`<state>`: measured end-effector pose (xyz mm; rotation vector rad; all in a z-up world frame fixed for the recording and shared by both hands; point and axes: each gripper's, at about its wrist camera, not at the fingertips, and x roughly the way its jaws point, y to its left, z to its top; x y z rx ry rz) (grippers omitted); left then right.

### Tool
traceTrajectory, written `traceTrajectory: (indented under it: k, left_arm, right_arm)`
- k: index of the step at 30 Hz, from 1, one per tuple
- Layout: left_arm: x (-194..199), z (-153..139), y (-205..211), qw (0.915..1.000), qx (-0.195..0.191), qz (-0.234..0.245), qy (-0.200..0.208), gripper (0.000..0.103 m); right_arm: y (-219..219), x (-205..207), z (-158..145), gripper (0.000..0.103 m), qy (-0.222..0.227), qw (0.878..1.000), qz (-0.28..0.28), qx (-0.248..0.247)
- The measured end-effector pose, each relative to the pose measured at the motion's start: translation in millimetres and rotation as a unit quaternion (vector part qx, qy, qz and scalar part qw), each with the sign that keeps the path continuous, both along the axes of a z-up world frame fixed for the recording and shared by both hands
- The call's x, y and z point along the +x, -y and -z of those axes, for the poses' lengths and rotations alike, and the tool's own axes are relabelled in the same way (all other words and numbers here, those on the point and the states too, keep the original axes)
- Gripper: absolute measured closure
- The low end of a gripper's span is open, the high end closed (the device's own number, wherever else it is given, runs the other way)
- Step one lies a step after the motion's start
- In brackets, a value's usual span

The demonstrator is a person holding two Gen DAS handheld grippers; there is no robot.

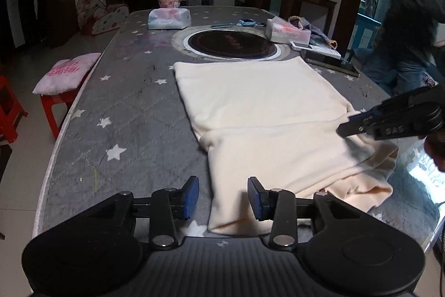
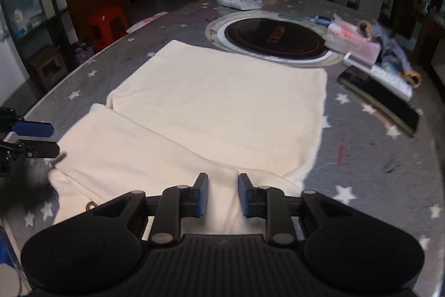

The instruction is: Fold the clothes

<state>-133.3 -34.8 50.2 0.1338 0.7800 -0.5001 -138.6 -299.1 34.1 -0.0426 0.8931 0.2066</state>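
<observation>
Leftmost, beside the table, a red stool (image 1: 52,102) carries a pink cushion (image 1: 66,73). Next comes the grey star-patterned table (image 1: 130,113), with a wrapped tissue pack (image 1: 169,18) and a pink bowl (image 1: 169,2) at its far end and a round black cooktop (image 1: 232,42) set into its middle. On the near half lies the cream garment (image 1: 264,102), flat, partly folded, one layer lapped over its near part. The left gripper (image 1: 223,198) hangs at the garment's near left corner, its jaws spread and the cloth's edge between them, neither pad pressing it. The right gripper (image 2: 223,195) sits over the near right part, jaws narrowly parted above the cloth, pinching nothing. Farther right lie a dark phone (image 2: 381,99) and a second tissue pack (image 2: 351,39).
</observation>
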Motion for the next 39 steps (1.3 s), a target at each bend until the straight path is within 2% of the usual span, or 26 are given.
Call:
traceTrajectory:
  k: [3, 7, 11, 13, 15, 16, 19, 20, 22, 25, 28, 30, 34, 39]
  left_arm:
    - [3.1, 1.1, 1.9, 1.0, 0.007, 0.004, 0.001, 0.062]
    - [8.8, 6.8, 2.4, 0.9999, 0.012, 0.004, -0.008, 0.062]
    - [11.1, 6.4, 3.2, 0.9999, 0.012, 0.001, -0.011, 0.062]
    - [8.3, 1.5, 3.4, 0.9999, 0.009, 0.005, -0.003, 0.061]
    - [6.6, -2.1, 5.6, 0.9999, 0.008, 0.011, 0.003, 0.06]
    - [6.3, -2.6, 7.0, 0.9999, 0.007, 0.013, 0.004, 0.06]
    - [6.8, 0.9, 13.2, 0.9998, 0.009, 0.017, 0.001, 0.06]
    - [6.7, 2.6, 15.0, 0.9998, 0.011, 0.019, 0.0, 0.06]
    - [6.4, 5.2, 15.9, 0.9996, 0.015, 0.022, -0.002, 0.06]
    - [8.5, 9.3, 11.7, 0.9994, 0.025, 0.022, -0.007, 0.06]
    - [10.0, 10.9, 5.3, 0.9994, 0.027, 0.016, -0.014, 0.06]
    - [3.8, 7.2, 1.1, 0.9994, 0.023, 0.024, -0.01, 0.06]
    - [-17.2, 0.0, 0.3, 0.9972, 0.036, 0.065, 0.008, 0.059]
    - [-43.3, 2.5, 9.0, 0.9904, 0.055, 0.124, 0.025, 0.055]
  right_arm:
    - [1.0, -1.9, 0.1, 0.1, 0.004, 1.0, 0.006, -0.011]
    - [9.9, -9.7, -16.1, 0.1, 0.019, 1.0, 0.025, 0.001]
    - [13.6, -10.3, -9.9, 0.096, 0.0, 1.0, 0.016, -0.004]
    - [13.3, -20.5, -13.7, 0.092, 0.003, 1.0, 0.001, 0.01]
    - [11.1, -29.9, -16.7, 0.08, 0.0, 1.0, -0.013, 0.013]
    - [8.8, -33.5, -14.8, 0.08, -0.005, 1.0, -0.017, 0.006]
    - [2.8, -40.3, -5.3, 0.081, -0.02, 0.999, -0.026, -0.003]
    - [0.9, -41.9, -1.6, 0.09, -0.024, 0.999, -0.029, -0.004]
    - [-1.0, -46.0, -1.8, 0.097, -0.024, 0.999, -0.032, -0.004]
    - [-1.8, -52.9, -11.2, 0.097, -0.012, 0.999, -0.035, -0.001]
    - [-4.9, -52.0, -8.5, 0.094, -0.023, 0.998, -0.045, -0.028]
    - [-6.2, -54.0, -12.4, 0.091, -0.013, 0.998, -0.05, -0.046]
    - [-7.0, -49.3, -31.3, 0.09, 0.026, 0.997, -0.057, -0.037]
    - [-11.0, -17.0, -19.6, 0.09, 0.03, 0.998, -0.051, -0.031]
